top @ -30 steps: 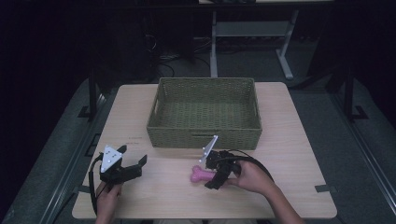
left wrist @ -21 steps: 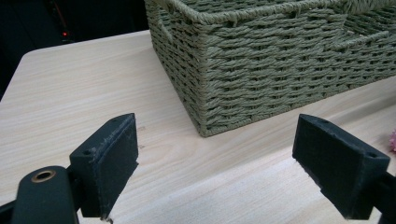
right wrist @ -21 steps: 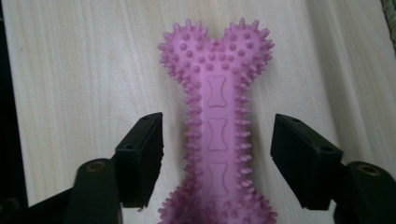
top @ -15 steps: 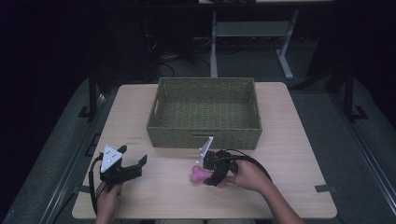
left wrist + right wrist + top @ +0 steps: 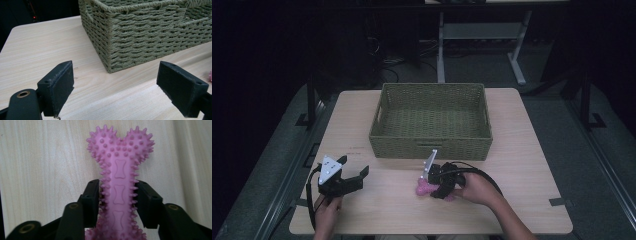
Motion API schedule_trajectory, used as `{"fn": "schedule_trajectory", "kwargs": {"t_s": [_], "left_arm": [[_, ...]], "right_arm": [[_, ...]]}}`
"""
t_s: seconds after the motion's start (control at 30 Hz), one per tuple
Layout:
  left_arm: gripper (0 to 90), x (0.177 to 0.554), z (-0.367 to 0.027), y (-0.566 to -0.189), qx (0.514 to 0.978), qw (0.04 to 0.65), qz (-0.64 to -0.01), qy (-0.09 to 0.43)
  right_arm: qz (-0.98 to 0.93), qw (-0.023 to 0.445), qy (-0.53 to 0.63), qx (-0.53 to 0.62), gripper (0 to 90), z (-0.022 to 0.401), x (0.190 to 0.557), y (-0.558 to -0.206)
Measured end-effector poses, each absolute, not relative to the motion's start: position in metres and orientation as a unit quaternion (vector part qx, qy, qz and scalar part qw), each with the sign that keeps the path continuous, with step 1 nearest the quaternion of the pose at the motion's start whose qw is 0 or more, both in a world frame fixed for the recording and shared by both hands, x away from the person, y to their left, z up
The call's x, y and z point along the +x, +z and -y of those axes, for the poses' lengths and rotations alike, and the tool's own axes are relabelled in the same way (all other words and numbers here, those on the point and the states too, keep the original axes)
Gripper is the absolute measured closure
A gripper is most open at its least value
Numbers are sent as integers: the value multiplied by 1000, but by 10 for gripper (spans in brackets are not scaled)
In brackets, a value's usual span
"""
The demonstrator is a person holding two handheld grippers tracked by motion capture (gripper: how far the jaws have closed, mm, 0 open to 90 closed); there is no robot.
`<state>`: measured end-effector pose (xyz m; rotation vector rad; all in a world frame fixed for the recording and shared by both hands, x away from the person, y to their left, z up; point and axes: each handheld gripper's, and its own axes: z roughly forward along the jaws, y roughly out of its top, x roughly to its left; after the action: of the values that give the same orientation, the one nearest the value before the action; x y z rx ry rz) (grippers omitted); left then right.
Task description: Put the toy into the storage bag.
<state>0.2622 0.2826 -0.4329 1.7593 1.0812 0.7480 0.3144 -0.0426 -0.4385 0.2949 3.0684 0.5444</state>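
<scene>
The basket (image 5: 430,120) stands on the table (image 5: 532,170), centred across it and toward the far edge. The bone toy (image 5: 426,188) lies on the table before the basket's near wall, slightly right of the table's middle, apart from the basket. The right gripper (image 5: 438,187) sits at the toy's right side, its jaws one on each side of the toy's shaft. The left gripper (image 5: 354,179) is near the table's front left corner, left of the toy, before the basket's near left corner and apart from both.
</scene>
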Motion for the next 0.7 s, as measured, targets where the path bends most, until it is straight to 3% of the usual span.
{"fn": "schedule_trajectory", "kwargs": {"t_s": [0.7], "left_arm": [[138, 262, -284, -432, 712, 455, -442, 302]], "right_arm": [[-978, -4, 190, 89, 578, 59, 318, -428]]}}
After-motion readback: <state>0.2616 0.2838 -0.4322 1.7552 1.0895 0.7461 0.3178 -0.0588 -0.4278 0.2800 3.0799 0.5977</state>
